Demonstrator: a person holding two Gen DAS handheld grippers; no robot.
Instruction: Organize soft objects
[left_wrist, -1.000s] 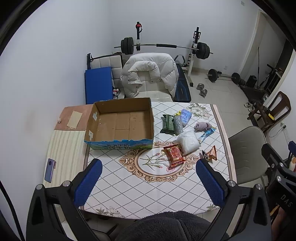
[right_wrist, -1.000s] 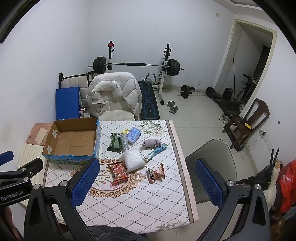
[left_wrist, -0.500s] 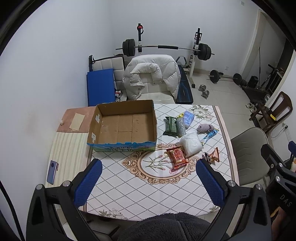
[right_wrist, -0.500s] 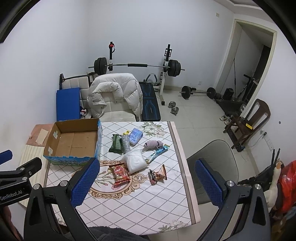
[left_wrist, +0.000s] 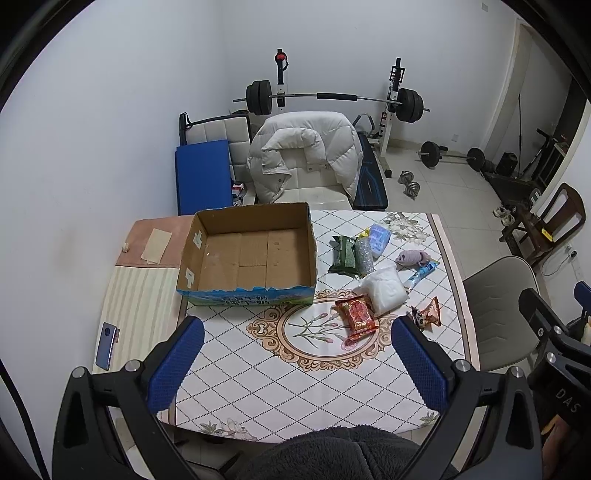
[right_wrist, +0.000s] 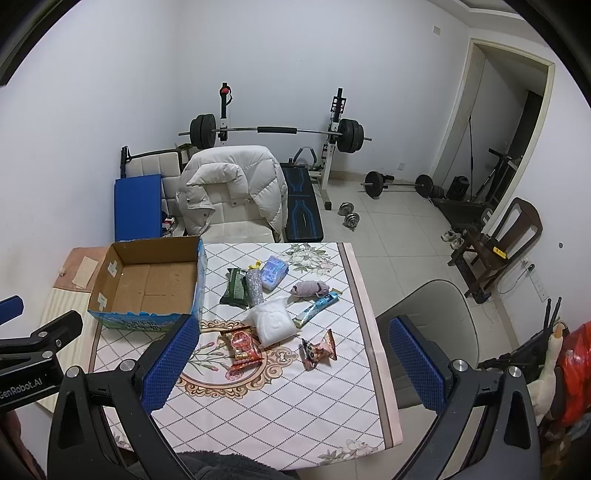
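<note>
A: Gripper status?
B: Left gripper and right gripper both spread wide, holding nothing, above the table's near edge.
A: Item locations?
B: Cardboard box centre-left; packets clustered centre-right, bare cloth below.

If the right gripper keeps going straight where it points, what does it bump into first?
Probably the red snack packet on the table; the open right gripper points just beside it. Depth is hard to judge.
</note>
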